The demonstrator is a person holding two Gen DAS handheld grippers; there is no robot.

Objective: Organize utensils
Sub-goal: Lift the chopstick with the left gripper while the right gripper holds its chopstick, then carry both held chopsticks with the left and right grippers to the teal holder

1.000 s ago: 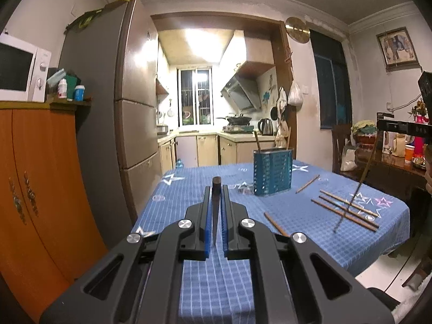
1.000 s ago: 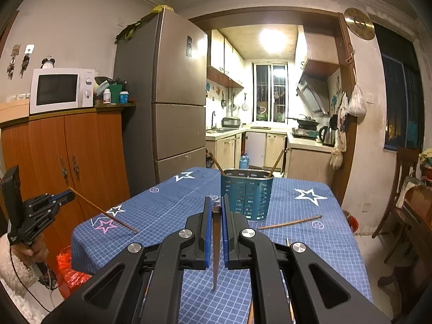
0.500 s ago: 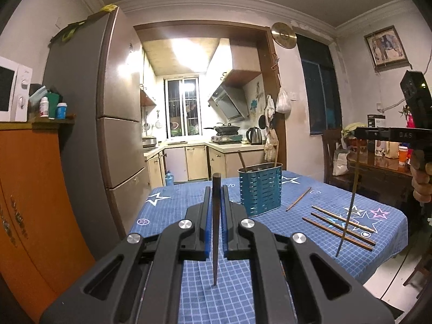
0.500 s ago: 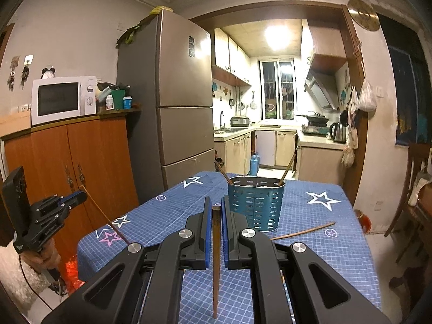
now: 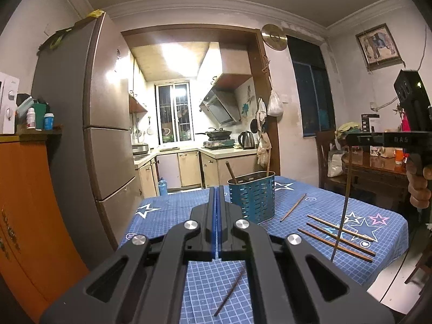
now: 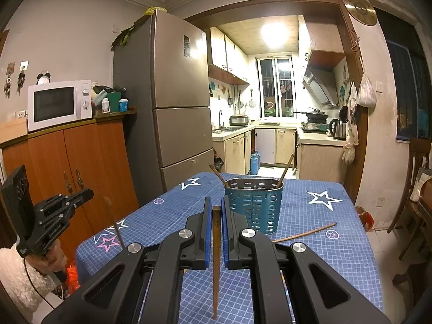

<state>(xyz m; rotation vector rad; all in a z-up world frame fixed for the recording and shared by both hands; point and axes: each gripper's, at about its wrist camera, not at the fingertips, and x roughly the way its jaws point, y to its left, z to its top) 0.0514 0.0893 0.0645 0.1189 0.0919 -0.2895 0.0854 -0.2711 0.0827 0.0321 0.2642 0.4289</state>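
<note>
1. Left wrist view: the left gripper (image 5: 217,191) has its fingers pressed together with nothing between them. A loose chopstick (image 5: 230,291) lies on the blue checked worktop (image 5: 172,216) below. The blue utensil holder (image 5: 253,198) stands just ahead, and three chopsticks (image 5: 340,233) lie to its right.
2. Right wrist view: the right gripper (image 6: 214,210) has its fingers clamped on an upright chopstick (image 6: 215,259). The holder (image 6: 253,205) stands just beyond.

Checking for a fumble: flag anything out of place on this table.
The left tongs are shut on nothing, and a chopstick is loose just below them, well short of the holder. It looks dropped.
</note>
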